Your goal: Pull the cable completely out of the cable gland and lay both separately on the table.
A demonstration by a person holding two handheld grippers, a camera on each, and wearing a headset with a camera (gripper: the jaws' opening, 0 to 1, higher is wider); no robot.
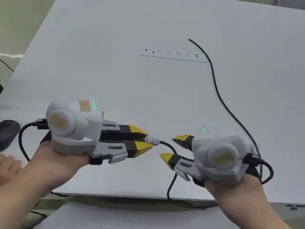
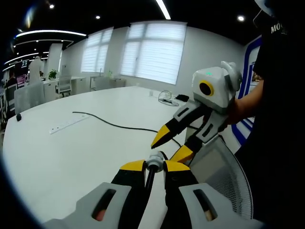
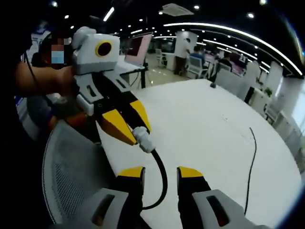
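Fingers of the left gripper (image 1: 147,139) pinch the white cable gland (image 1: 152,140); those of the right gripper (image 1: 174,149) stand spread, black cable (image 3: 161,177) between them.

cable gland (image 1: 152,140): body hidden between left gripper (image 1: 144,139) jaws | cable (image 1: 165,143): far end lost below table (image 1: 119,86) edge

Left gripper (image 1: 144,139) jaws clamped; right gripper (image 1: 173,148) jaws apart, tips facing.

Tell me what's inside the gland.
A black cable runs out of the gland. How far it reaches inside is hidden by the gland and the left tool.
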